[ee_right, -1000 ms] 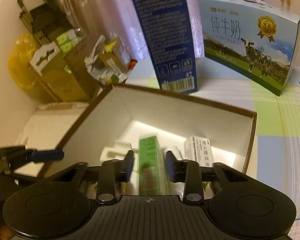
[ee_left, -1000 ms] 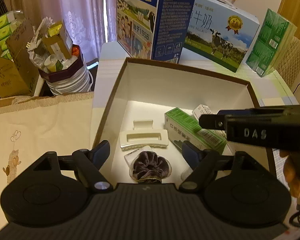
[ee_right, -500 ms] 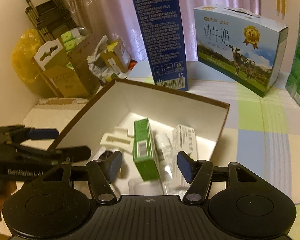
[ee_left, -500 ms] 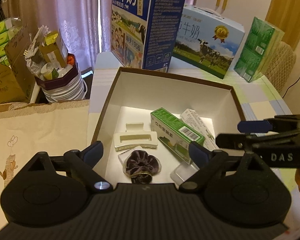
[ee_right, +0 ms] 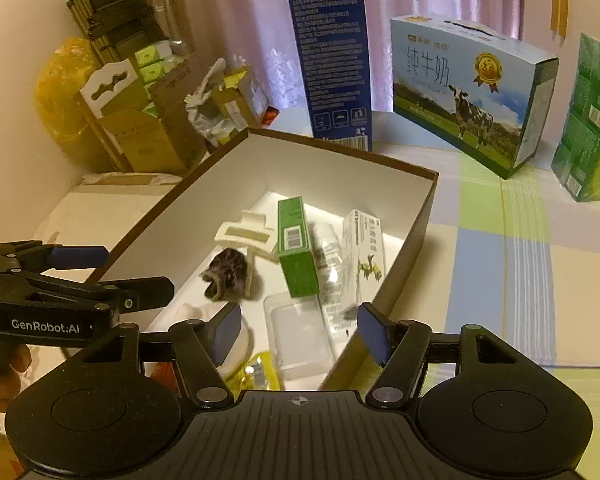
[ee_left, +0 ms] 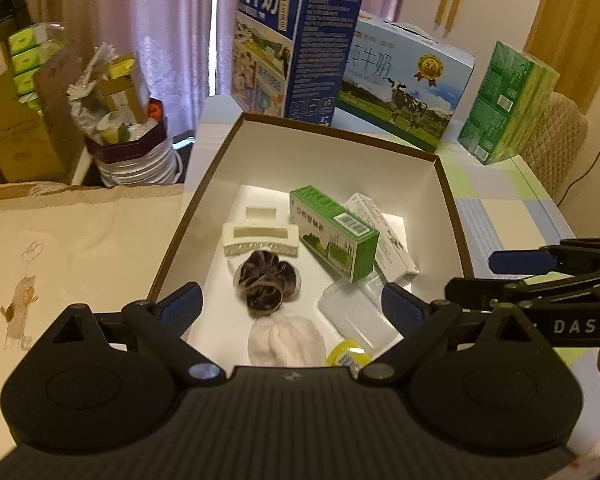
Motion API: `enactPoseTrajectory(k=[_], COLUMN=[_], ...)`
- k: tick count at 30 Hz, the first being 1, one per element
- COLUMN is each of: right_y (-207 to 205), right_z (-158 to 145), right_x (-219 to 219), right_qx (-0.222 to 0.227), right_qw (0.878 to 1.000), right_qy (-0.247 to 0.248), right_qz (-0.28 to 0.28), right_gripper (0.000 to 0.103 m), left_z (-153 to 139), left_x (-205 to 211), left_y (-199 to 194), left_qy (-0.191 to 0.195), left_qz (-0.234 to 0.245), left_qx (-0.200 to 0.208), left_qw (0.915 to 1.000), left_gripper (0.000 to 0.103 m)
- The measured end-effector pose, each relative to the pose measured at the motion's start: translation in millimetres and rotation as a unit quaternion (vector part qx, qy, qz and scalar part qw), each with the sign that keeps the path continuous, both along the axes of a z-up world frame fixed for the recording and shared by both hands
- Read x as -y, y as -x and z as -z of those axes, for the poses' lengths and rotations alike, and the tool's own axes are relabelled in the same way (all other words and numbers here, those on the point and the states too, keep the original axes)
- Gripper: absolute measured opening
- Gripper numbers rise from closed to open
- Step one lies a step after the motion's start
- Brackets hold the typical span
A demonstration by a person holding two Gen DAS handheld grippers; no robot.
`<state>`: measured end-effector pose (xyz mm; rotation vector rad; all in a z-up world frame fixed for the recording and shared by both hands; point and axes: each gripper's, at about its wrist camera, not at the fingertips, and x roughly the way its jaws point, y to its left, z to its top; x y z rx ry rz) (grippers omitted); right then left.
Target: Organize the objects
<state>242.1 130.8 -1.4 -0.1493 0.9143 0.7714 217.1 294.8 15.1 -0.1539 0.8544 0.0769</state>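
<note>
A brown-rimmed white box (ee_left: 448, 200) sits open on a checked tablecloth (ee_right: 500, 248), 2 milk cartons (ee_right: 464, 96) standing just behind it. Both grippers hover over the box's near edge, the left gripper (ee_left: 290, 308) and the right gripper (ee_right: 298, 328) spread wide, grasping nothing. Inside the box lie a green carton (ee_left: 332, 228), a white hair claw (ee_left: 260, 238) beside it and a dark scrunchie (ee_left: 266, 286) nearer the front.

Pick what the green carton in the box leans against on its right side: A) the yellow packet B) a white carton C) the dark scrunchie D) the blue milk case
B: in the left wrist view the green carton lies tilted, its right edge resting on the white carton inside the box.
</note>
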Motion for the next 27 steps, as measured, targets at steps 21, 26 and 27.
enactPoseTrajectory(k=[21, 26, 27], right_y=[75.7, 89.8, 92.2], right_z=[-21.2, -23.0, -22.5], right_x=[90.1, 122.8, 129.5], right_qx=[0.024, 0.025, 0.024], right_qw=[0.998, 0.998, 0.998], right_qy=[-0.022, -0.026, -0.026], right_qz=[-0.047, -0.050, -0.050], right_gripper=[0.065, 0.066, 0.066], left_z=[-35.6, -33.7, -33.1], left_x=[80.4, 106.6, 112.7], left_y=[108.0, 126.4, 130.2], left_qy=[-0.030, -0.031, -0.030], left_qz=[-0.050, -0.068, -0.071], left_qx=[0.052, 0.037, 0.032], left_qw=[0.9970, 0.9965, 0.9965], left_gripper=[0.102, 0.102, 0.102])
